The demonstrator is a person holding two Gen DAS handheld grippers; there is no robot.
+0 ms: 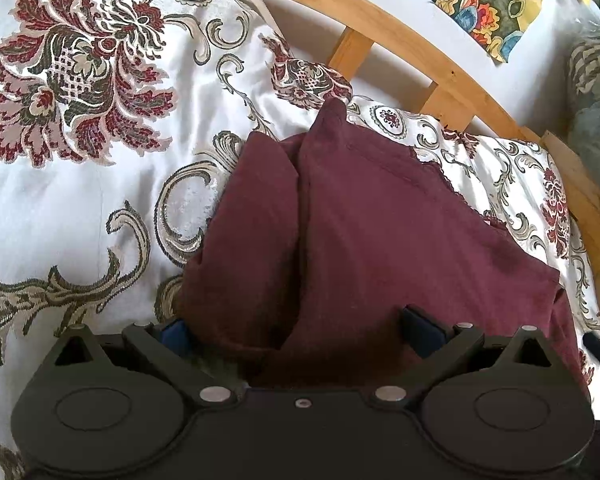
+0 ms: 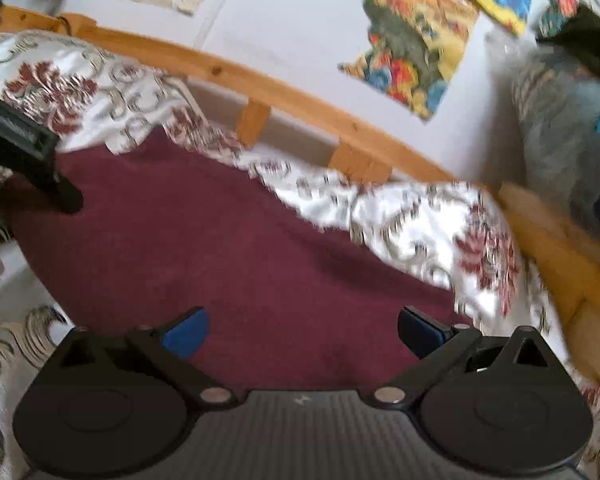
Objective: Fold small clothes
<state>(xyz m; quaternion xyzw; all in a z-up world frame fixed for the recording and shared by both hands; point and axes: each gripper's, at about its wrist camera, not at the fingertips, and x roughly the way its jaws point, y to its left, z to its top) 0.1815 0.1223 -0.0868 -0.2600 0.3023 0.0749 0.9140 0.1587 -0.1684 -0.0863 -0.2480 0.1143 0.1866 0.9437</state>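
A maroon garment lies on the floral bedspread, with one flap folded over its left side. My left gripper is open, its blue-padded jaws wide apart, and cloth bunches up between them over the left pad. In the right wrist view the same garment spreads flat below my right gripper, which is open and empty just above it. The left gripper's black body shows at the left edge of that view, on the garment's far corner.
A wooden bed rail curves along the far side against a white wall with colourful pictures. A grey patterned bundle sits at the right. The bedspread extends to the left.
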